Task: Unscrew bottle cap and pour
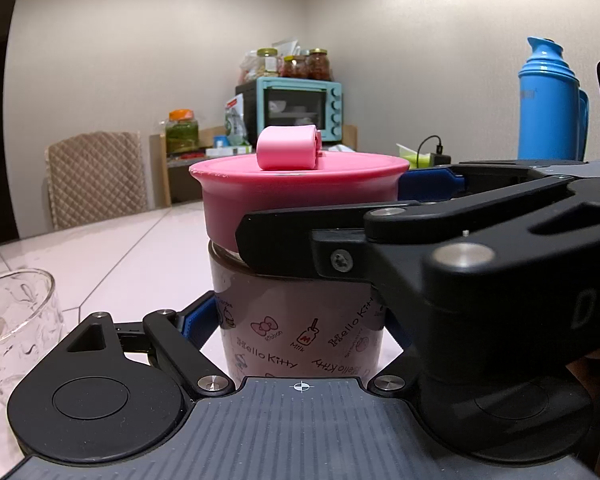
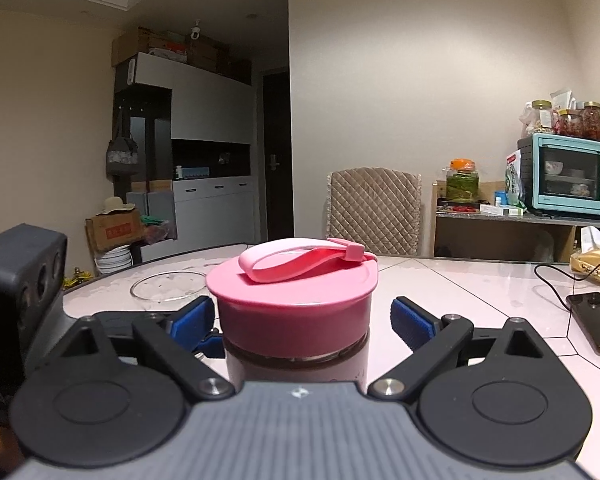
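Observation:
A pink printed bottle (image 1: 300,336) stands upright on the white table, topped by a wide pink cap (image 1: 300,184) with a strap loop. My left gripper (image 1: 300,324) is shut on the bottle's body, its blue pad (image 1: 198,320) pressed to the left side. My right gripper (image 2: 303,320) comes in higher, at cap level, with the cap (image 2: 292,300) between its blue pads (image 2: 410,320). The jaws stand open, and a small gap shows at the right pad. A clear empty glass (image 1: 16,328) stands to the left of the bottle; its rim (image 2: 168,284) shows beyond the cap.
A blue thermos (image 1: 548,100) stands at the right. A phone (image 2: 596,320) on a black cable and a snack bag (image 2: 596,256) lie on the table's right side. A quilted chair (image 2: 374,212) and a shelf with a teal oven (image 2: 572,178) stand behind.

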The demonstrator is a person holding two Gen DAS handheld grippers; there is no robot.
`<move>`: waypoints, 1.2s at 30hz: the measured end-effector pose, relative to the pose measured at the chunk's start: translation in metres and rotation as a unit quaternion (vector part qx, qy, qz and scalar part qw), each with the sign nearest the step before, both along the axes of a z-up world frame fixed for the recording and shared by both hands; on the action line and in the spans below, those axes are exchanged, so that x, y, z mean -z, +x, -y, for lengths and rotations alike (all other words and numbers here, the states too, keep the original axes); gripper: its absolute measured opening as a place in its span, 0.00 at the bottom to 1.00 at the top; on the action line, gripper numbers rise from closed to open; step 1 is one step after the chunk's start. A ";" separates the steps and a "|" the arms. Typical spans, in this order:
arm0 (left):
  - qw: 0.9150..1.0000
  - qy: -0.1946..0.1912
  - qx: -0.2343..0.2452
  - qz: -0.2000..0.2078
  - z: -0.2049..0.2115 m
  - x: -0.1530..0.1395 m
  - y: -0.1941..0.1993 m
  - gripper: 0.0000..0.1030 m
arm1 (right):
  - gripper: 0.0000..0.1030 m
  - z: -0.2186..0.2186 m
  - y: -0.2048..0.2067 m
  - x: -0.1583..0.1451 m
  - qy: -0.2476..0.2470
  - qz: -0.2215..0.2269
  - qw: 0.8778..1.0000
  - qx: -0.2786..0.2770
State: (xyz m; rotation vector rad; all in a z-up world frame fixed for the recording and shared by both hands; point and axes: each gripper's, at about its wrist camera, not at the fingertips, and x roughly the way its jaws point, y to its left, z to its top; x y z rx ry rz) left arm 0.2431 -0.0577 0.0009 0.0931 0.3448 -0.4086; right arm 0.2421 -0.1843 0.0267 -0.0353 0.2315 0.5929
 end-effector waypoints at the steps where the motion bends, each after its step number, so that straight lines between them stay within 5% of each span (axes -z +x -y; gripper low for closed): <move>1: 1.000 0.000 0.000 0.000 0.000 0.000 0.000 0.87 | 0.92 -0.001 0.001 0.000 0.000 -0.001 1.000 0.001; 22: 1.000 0.000 0.000 0.000 0.000 0.001 0.000 0.87 | 0.82 -0.008 0.001 0.002 -0.006 0.003 1.000 -0.008; 36: 1.000 0.000 0.000 0.000 0.000 0.001 0.000 0.87 | 0.82 0.024 0.023 0.002 -0.013 0.015 0.991 -0.130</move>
